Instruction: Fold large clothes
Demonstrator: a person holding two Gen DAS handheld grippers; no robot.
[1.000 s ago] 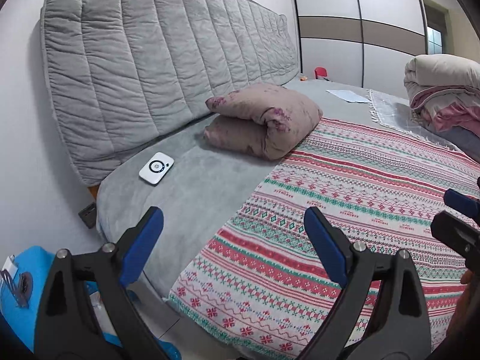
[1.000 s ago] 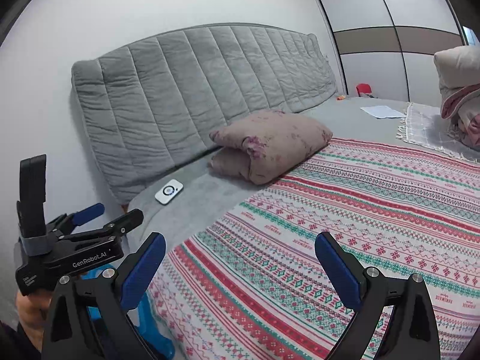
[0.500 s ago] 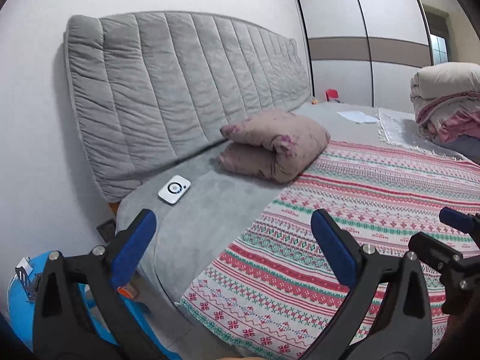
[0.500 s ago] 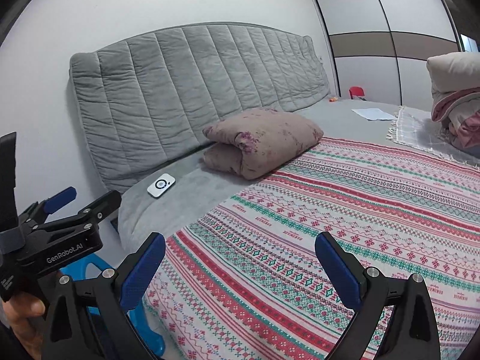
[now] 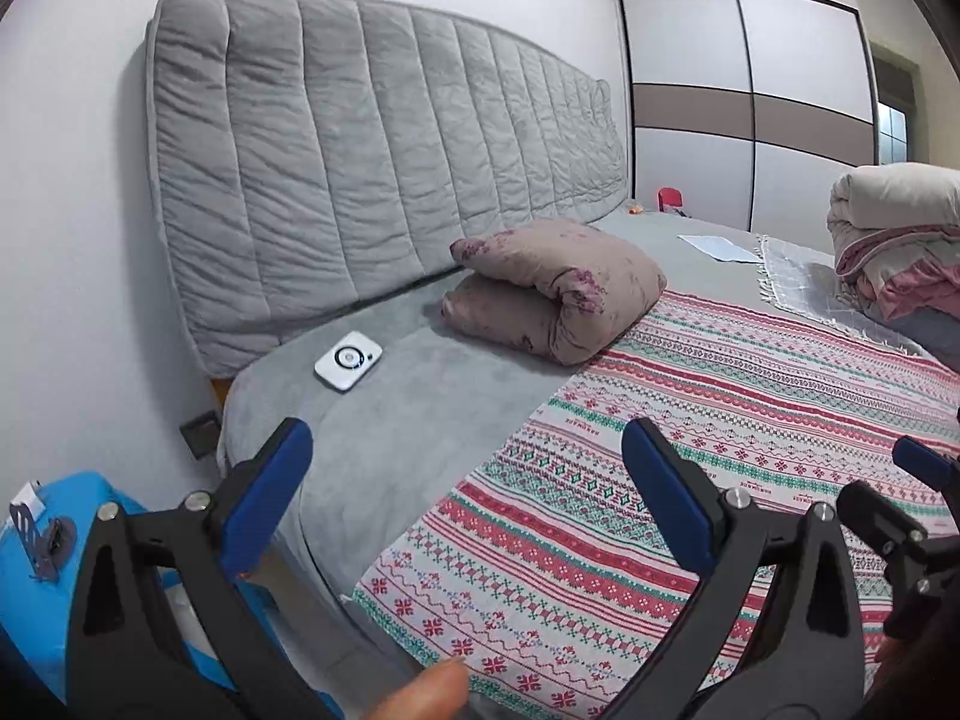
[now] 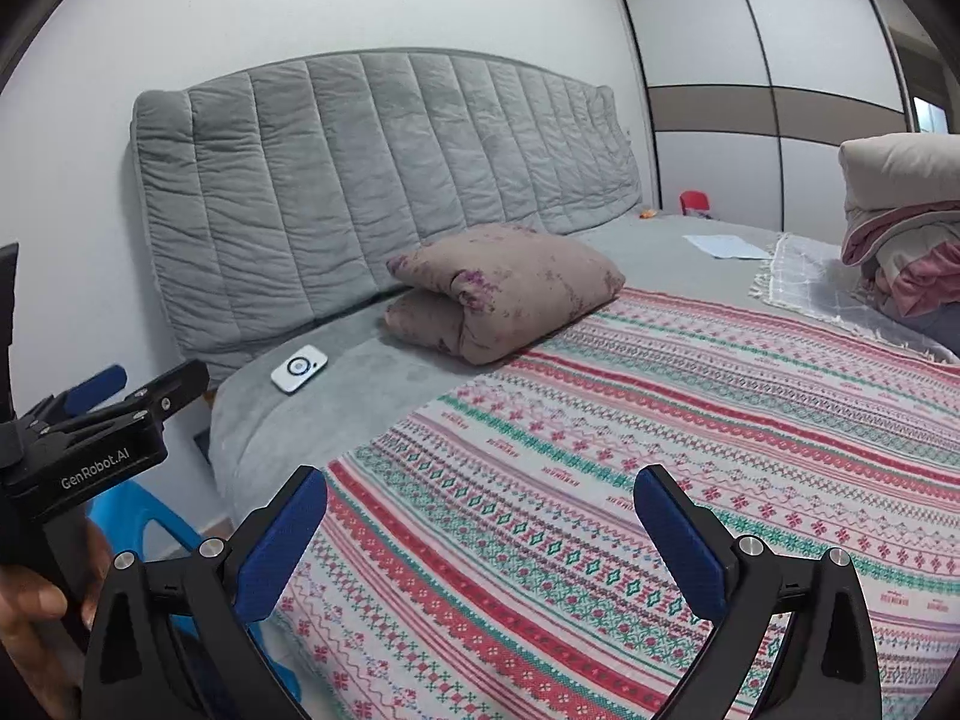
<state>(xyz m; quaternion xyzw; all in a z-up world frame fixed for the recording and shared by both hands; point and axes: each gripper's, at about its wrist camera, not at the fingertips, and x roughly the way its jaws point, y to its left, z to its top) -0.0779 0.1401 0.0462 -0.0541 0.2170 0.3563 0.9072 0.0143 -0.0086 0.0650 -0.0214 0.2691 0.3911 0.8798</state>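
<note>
A large cloth (image 5: 690, 450) (image 6: 630, 450) with red, green and white patterned bands lies spread flat over the grey bed. My left gripper (image 5: 462, 492) hovers open above its near corner, nothing between the blue pads. My right gripper (image 6: 480, 534) is open too, above the cloth's near edge, its jaws empty. In the right wrist view the left gripper (image 6: 138, 384) shows at the left edge, held by a hand. The right gripper's tip (image 5: 918, 468) shows at the right edge of the left wrist view.
A folded brownish pillow (image 5: 552, 288) lies by the grey padded headboard (image 5: 372, 156). A white device (image 5: 348, 360) rests on the grey sheet. A blue stool (image 5: 36, 570) stands left of the bed. Folded bedding (image 5: 894, 246), a fringed white cloth (image 5: 798, 282) and a paper (image 5: 717, 246) lie farther back.
The left wrist view has risen and pulled back a little, showing more of the headboard and wall. The left jaws stand slightly wider. The right gripper has hardly moved.
</note>
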